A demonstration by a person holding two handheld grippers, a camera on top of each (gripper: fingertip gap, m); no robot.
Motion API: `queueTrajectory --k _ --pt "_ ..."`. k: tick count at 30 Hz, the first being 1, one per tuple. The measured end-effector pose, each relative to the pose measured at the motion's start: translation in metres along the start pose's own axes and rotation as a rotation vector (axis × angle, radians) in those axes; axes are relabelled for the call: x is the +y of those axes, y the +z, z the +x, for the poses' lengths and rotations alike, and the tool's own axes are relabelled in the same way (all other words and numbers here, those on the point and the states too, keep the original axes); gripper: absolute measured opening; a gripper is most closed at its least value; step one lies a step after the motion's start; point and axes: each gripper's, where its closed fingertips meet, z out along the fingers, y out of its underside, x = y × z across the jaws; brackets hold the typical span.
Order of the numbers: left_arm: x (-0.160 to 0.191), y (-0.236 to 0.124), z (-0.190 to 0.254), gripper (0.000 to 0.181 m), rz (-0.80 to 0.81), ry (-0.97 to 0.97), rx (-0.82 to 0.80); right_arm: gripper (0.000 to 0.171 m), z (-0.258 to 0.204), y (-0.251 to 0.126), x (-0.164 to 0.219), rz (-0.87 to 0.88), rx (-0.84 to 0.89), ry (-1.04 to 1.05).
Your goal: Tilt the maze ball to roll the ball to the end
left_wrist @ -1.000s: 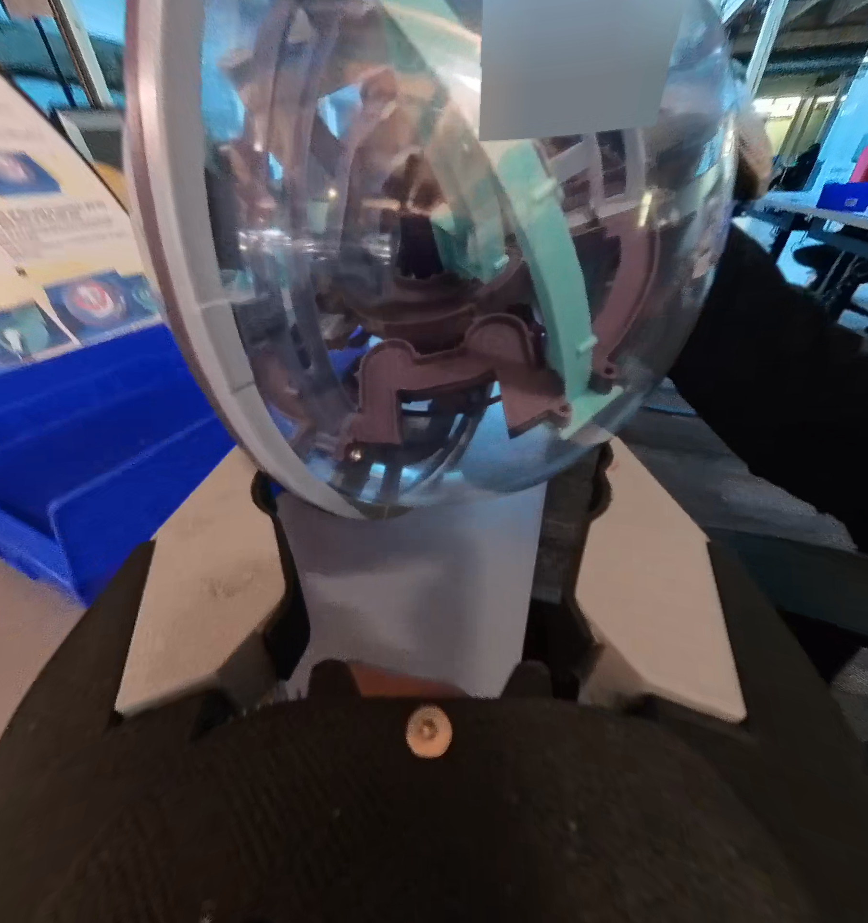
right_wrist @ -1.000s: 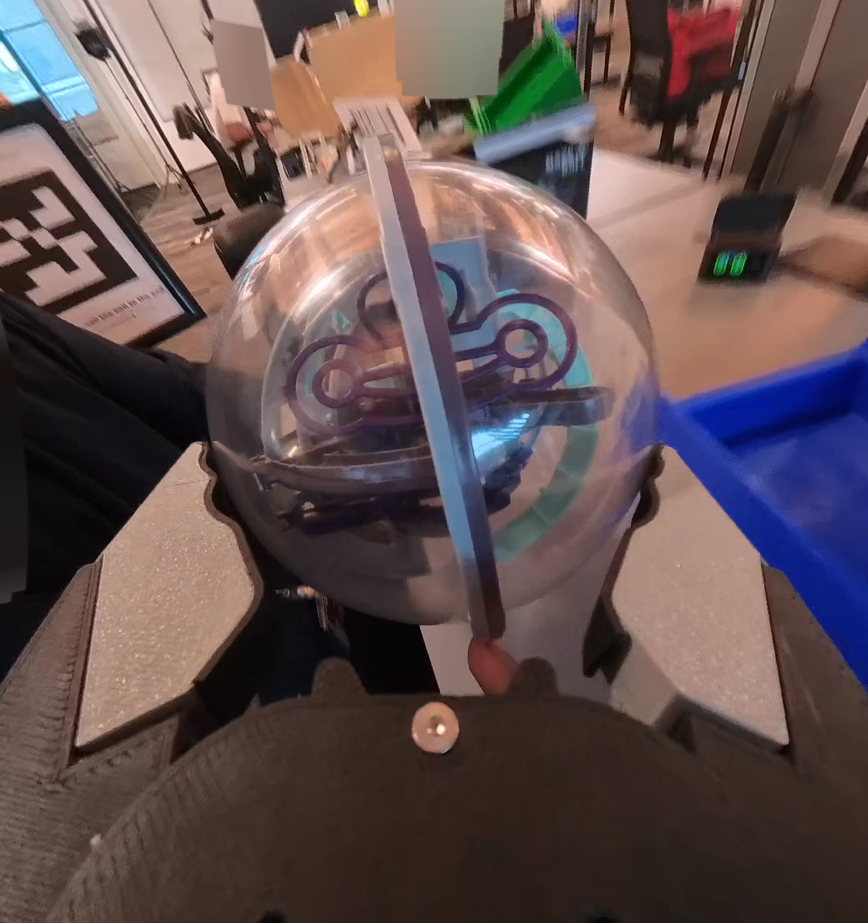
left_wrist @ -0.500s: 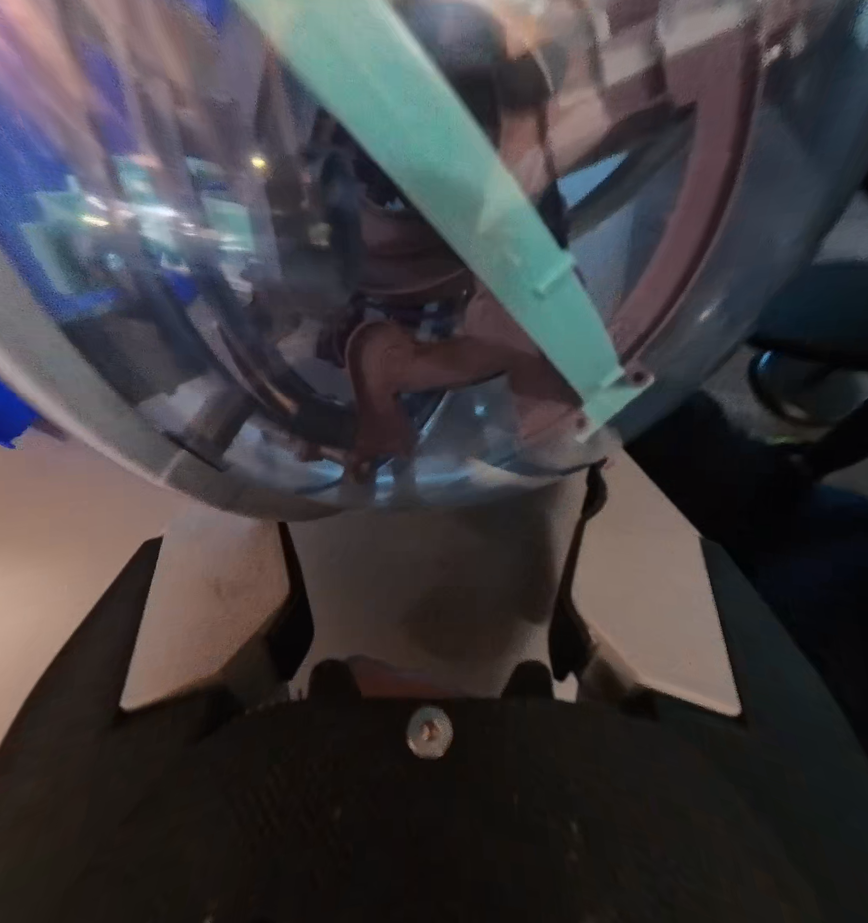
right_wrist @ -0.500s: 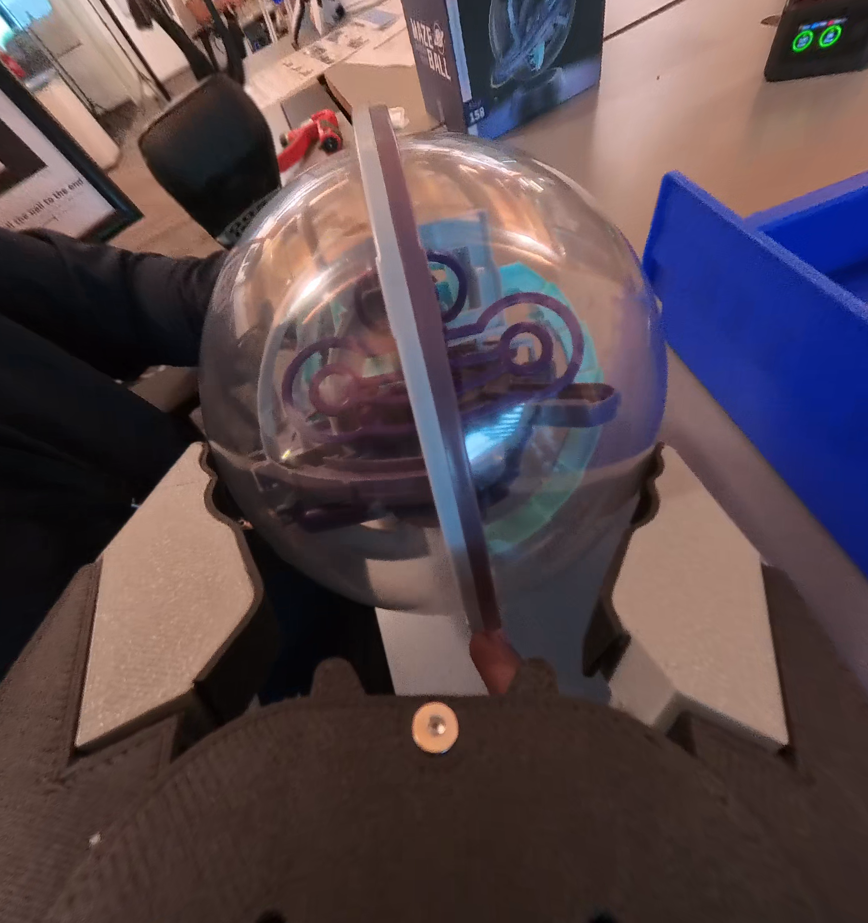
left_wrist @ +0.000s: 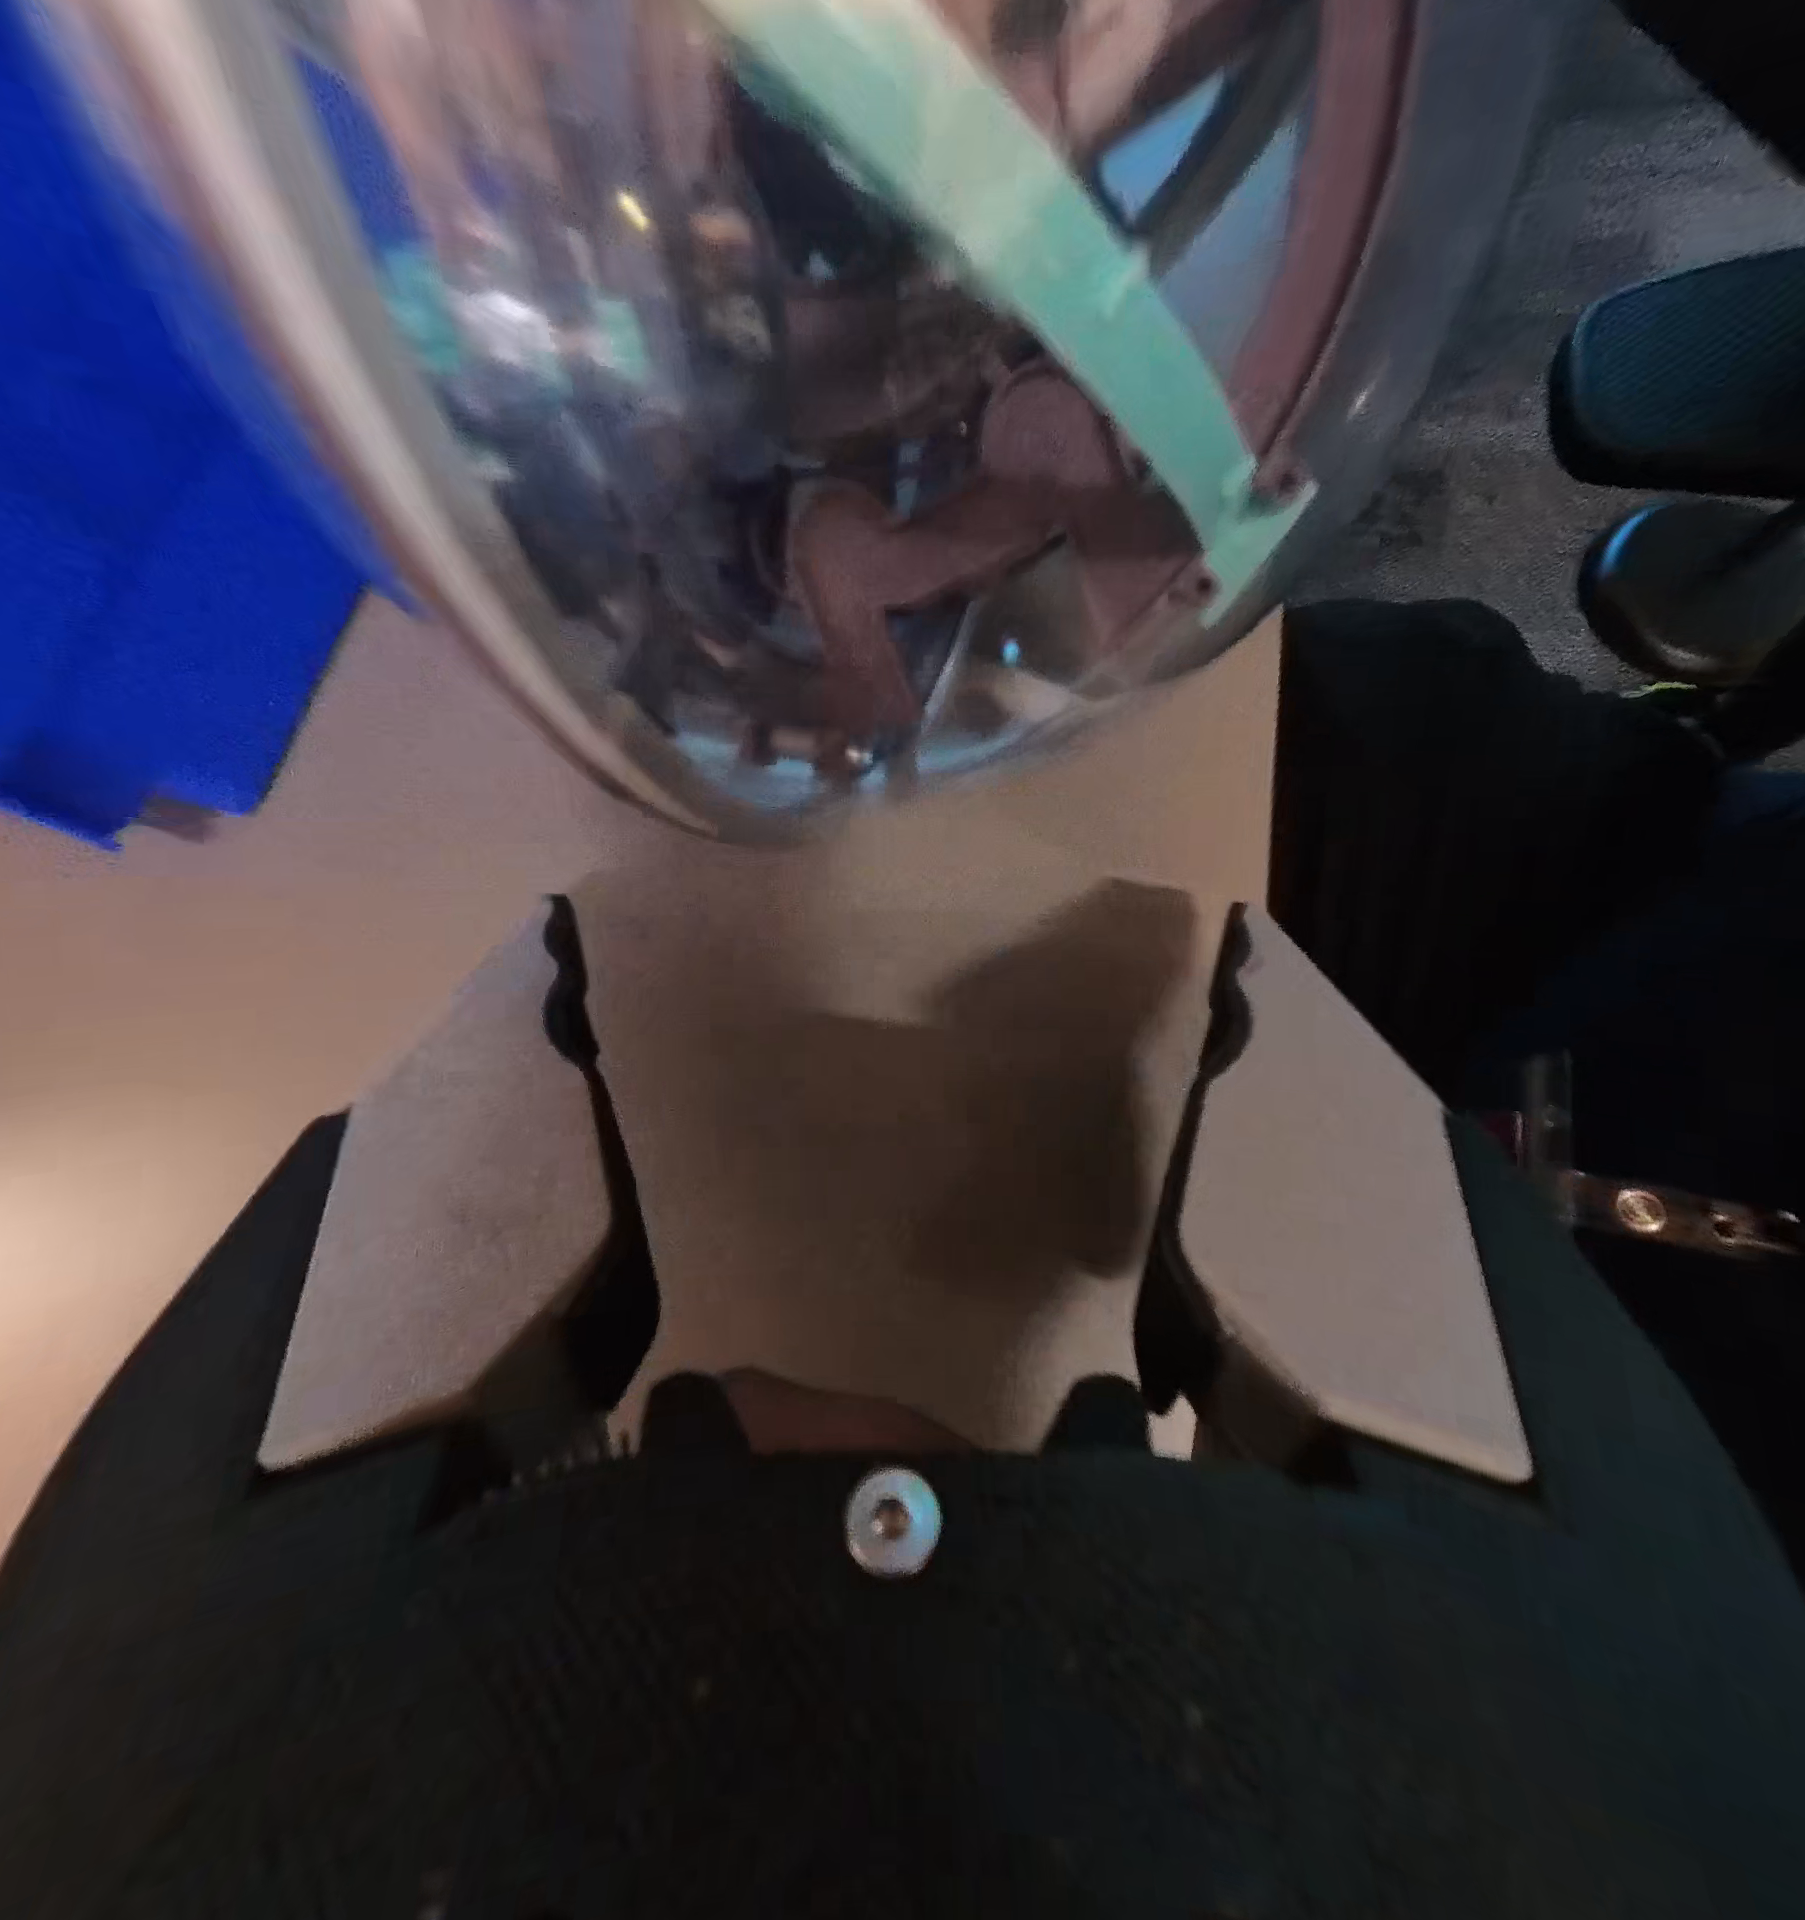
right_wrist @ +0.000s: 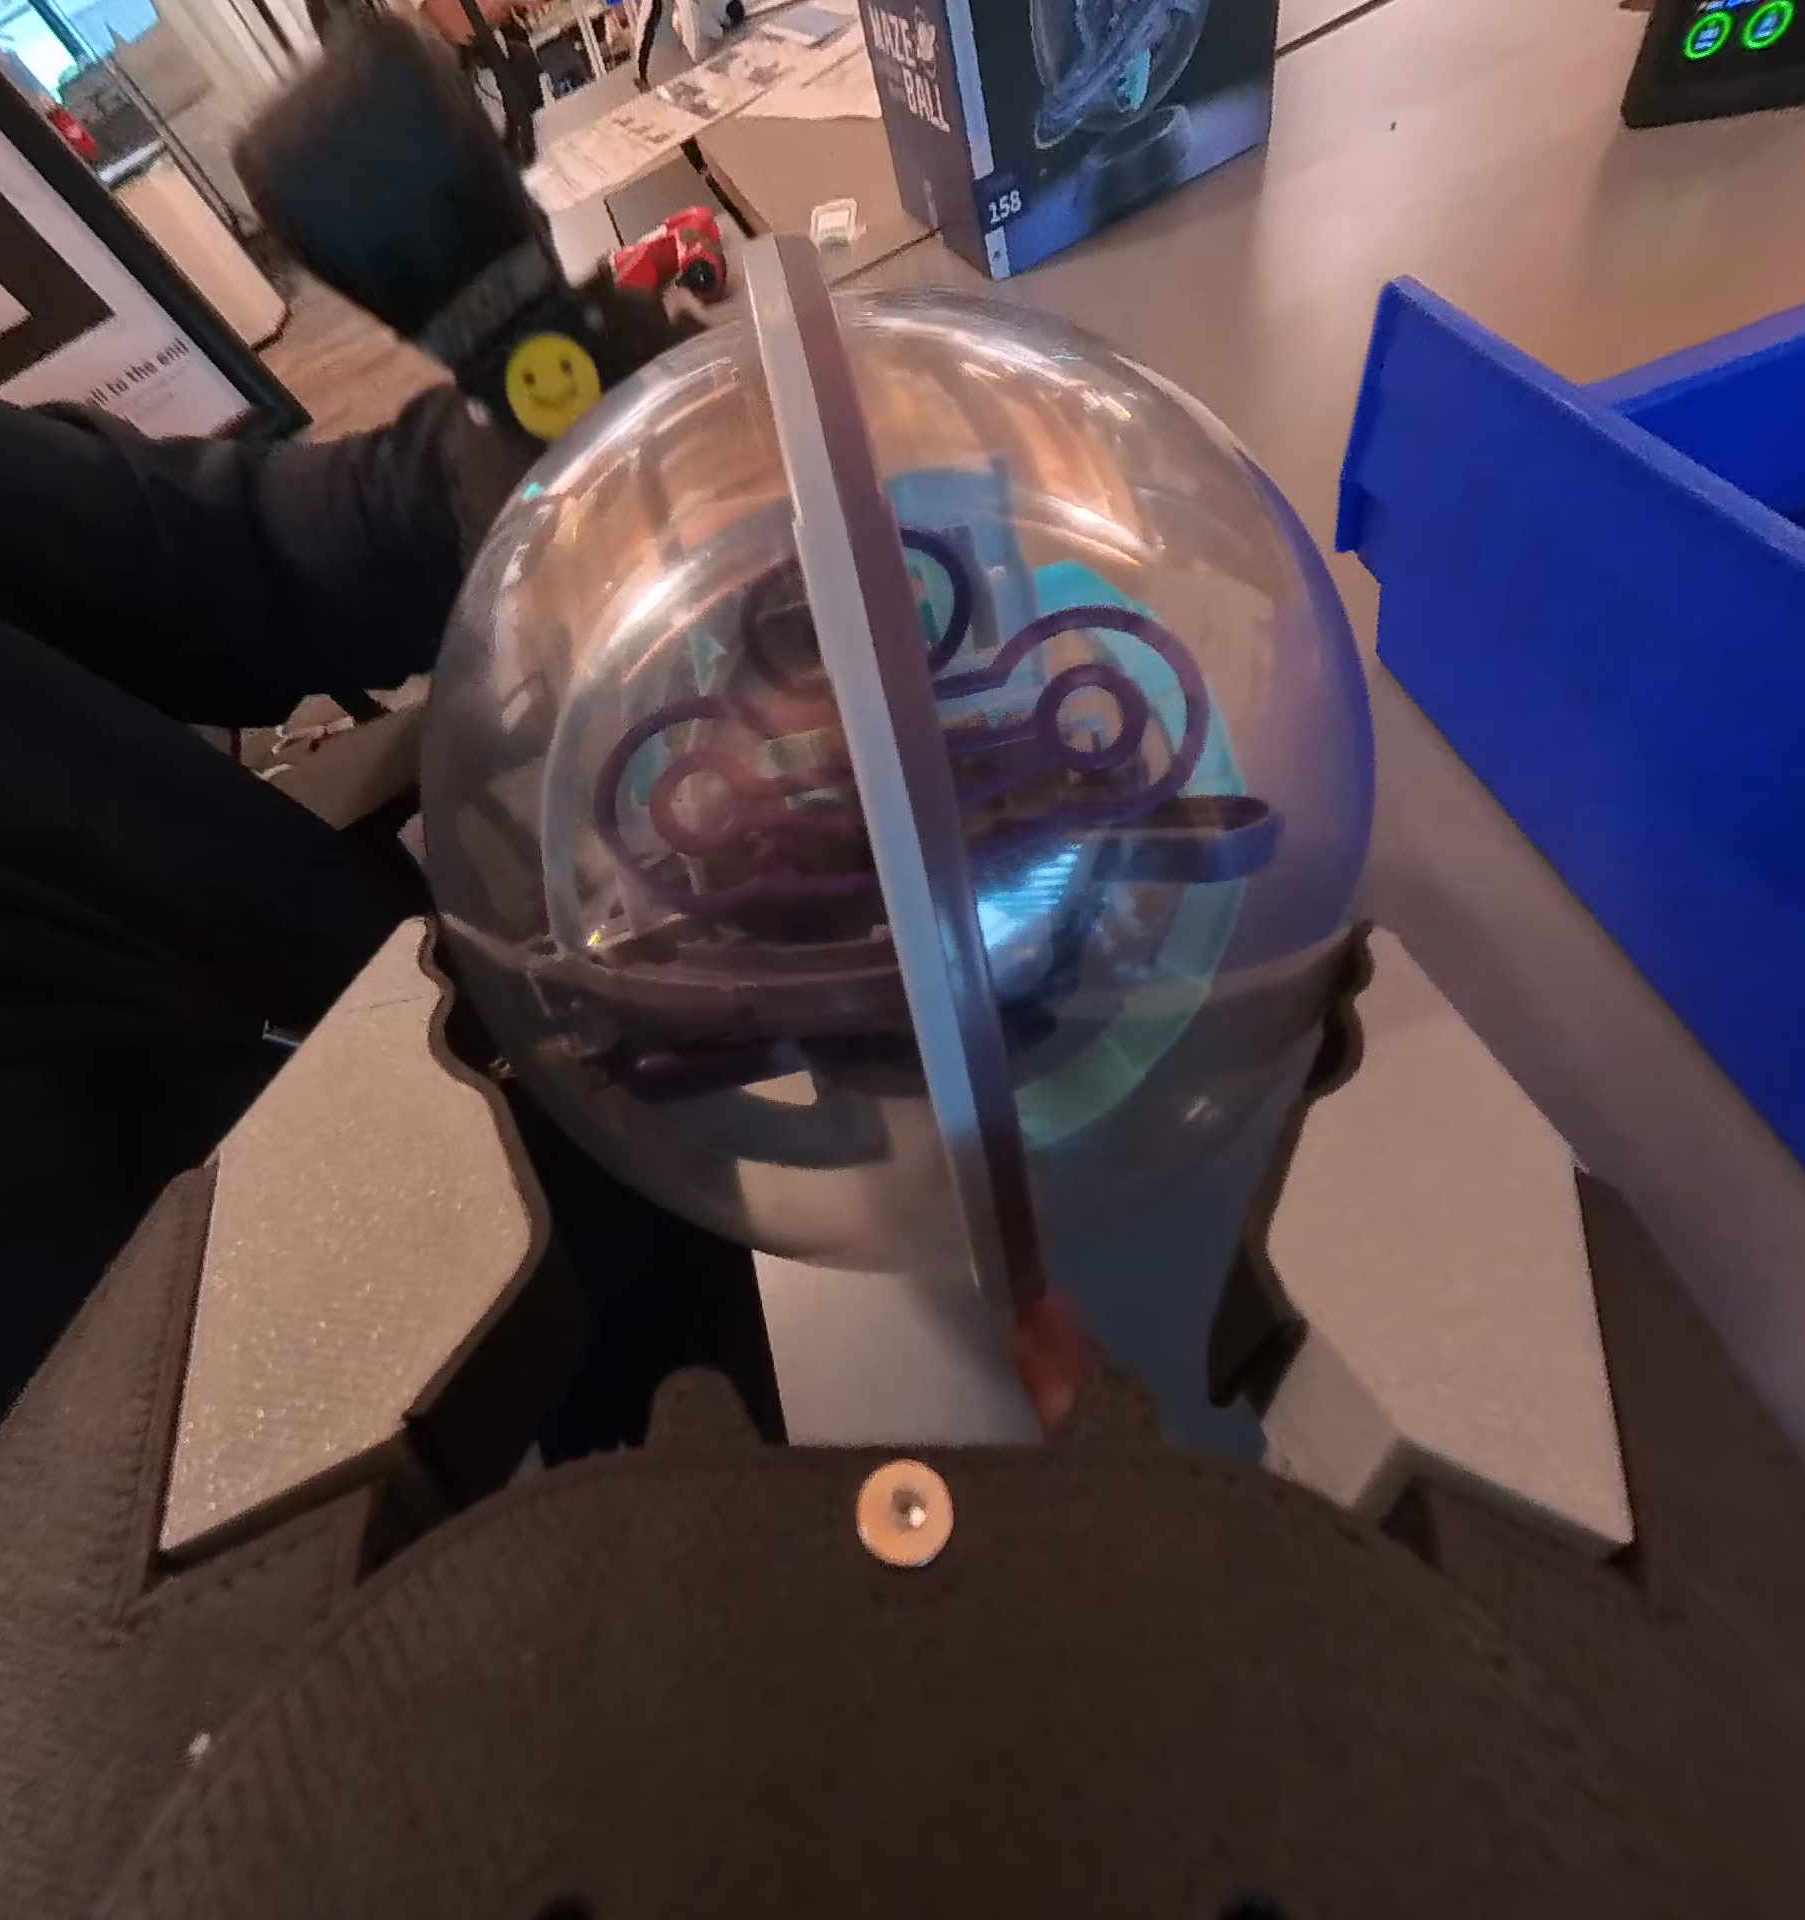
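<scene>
The maze ball [right_wrist: 669, 727] is a clear sphere with a grey equator ring and purple and teal tracks inside. My right gripper [right_wrist: 887, 966] is shut on it, one finger against each side of its lower half, and holds it above the table edge. In the left wrist view the ball [left_wrist: 773, 416] fills the top, blurred. My left gripper [left_wrist: 893, 914] is open and empty, with its fingertips just below the sphere and a small gap between them. I cannot make out the small ball inside.
A blue bin [right_wrist: 1604, 623] stands on the beige table [right_wrist: 1397, 260] to the right, and also shows in the left wrist view [left_wrist: 98, 416]. A dark product box [right_wrist: 1085, 104] and a black device with green lights [right_wrist: 1739, 42] stand farther back. A person's dark sleeve [right_wrist: 150, 623] is on the left. An office chair [left_wrist: 1708, 364] is beside the table.
My left gripper has come off the ball and drawn back below it. My right gripper has kept its hold and tipped the ball forward and down toward the table.
</scene>
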Motion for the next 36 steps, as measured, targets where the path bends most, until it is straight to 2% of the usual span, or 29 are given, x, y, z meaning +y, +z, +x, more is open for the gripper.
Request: queueTrajectory --k 1,5,9,15,24,30,33,35,36 --pt "-0.008 -0.009 -0.003 0.118 0.028 0.011 -0.004 0.155 -0.001 0.000 0.000 -0.012 0.005 -0.011" --pt "-0.057 -0.038 -0.014 0.116 0.149 0.060 0.013 0.154 -0.004 0.004 -0.002 -0.061 0.012 -0.055" --pt "-0.086 -0.046 -0.016 0.112 0.153 0.101 0.094 0.149 -0.002 0.006 -0.010 -0.093 0.014 -0.070" --pt "-0.076 -0.041 -0.023 0.115 0.134 0.064 0.132 0.146 0.001 0.006 -0.026 -0.085 0.004 -0.078" --pt "-0.055 -0.026 -0.030 0.115 0.140 -0.010 0.148 0.144 0.011 0.003 -0.023 -0.059 -0.008 -0.071" --pt "-0.055 -0.026 -0.025 0.109 0.161 0.013 0.151 0.142 0.012 -0.017 0.003 0.045 -0.001 0.024" --pt "-0.058 -0.026 -0.021 0.109 0.179 0.016 0.172 0.139 0.013 -0.010 0.015 0.081 -0.019 0.087" --pt "-0.064 -0.027 -0.020 0.117 0.199 -0.036 0.215 0.142 0.011 -0.003 0.016 0.103 -0.036 0.096" --pt "-0.068 -0.029 -0.023 0.115 0.215 -0.076 0.231 0.142 0.012 -0.001 0.015 0.114 -0.032 0.089"
